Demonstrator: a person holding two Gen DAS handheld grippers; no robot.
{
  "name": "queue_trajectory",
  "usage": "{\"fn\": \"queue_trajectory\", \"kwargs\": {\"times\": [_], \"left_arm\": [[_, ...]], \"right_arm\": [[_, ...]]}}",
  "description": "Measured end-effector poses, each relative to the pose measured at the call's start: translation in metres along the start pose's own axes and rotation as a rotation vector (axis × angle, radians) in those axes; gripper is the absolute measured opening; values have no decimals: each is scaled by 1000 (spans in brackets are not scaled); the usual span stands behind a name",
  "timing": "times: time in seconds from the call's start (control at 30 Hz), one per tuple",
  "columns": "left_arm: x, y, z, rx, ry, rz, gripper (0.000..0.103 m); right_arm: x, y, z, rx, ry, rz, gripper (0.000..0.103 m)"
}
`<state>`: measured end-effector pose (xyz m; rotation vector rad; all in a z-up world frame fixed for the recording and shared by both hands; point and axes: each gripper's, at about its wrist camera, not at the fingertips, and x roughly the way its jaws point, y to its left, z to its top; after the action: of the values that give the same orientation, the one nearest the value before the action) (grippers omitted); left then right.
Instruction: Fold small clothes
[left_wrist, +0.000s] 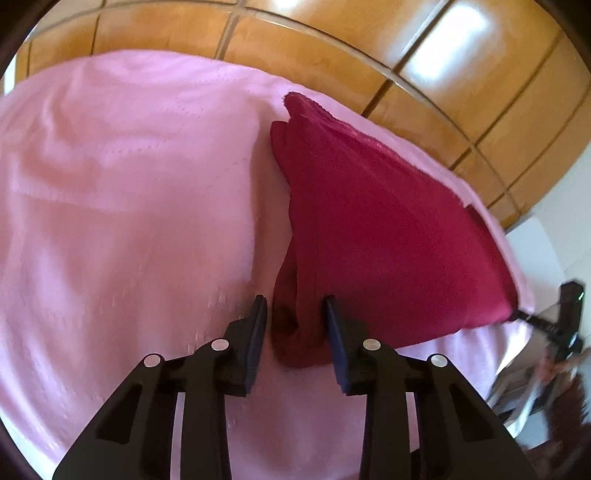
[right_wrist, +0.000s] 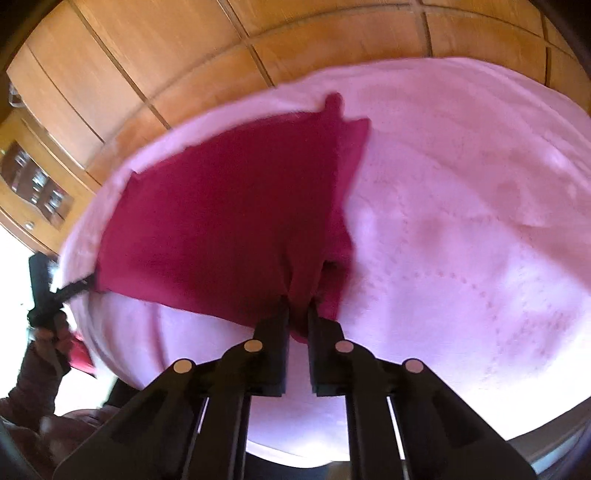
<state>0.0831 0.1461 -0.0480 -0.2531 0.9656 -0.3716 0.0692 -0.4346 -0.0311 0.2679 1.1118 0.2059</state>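
r gripper (right_wrist: 298, 314) pinched shut on red cloth (right_wrist: 221, 221) corner

Each camera sits just behind its own fingers, looking steeply down and close at a pink sheet (left_wrist: 110, 206). The left wrist view has the red cloth (left_wrist: 369, 229) toward 1 o'clock; the right wrist view has it toward 11 o'clock. Both share cloth, sheet and wooden doors (right_wrist: 155, 62) at 12 o'clock.
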Motion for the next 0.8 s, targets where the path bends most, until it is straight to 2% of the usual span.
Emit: {"fn": "queue_trajectory", "kwargs": {"times": [0.1,0.23,0.3,0.37,0.47,0.5,0.57,0.67,0.8], "left_arm": [[1,-2,-5,34,-6,26,31],[-13,-9,-4,50,-24,81,31],[-24,-18,-3,72,-66,139,31],[-32,-28,1,85,-97,200,31],[-43,-46,6,111,-158,245,31],[-45,-51,7,119,-170,257,31],[-45,-63,9,137,-189,266,31],[-40,-75,10,166,-191,272,31],[-28,-87,9,194,-174,271,31]], "right_arm": [[1,-8,-4,50,-21,37,6],[-3,-1,-5,24,-27,14,9],[-10,1,-2,30,-38,-5,36],[-18,6,0,18,-72,-16,49],[-36,18,13,-13,-137,-27,51],[-37,22,17,-20,-151,-20,54],[-38,36,31,-51,-180,2,55],[-30,63,41,-107,-199,36,63],[-3,95,62,-174,-202,35,68]]}}
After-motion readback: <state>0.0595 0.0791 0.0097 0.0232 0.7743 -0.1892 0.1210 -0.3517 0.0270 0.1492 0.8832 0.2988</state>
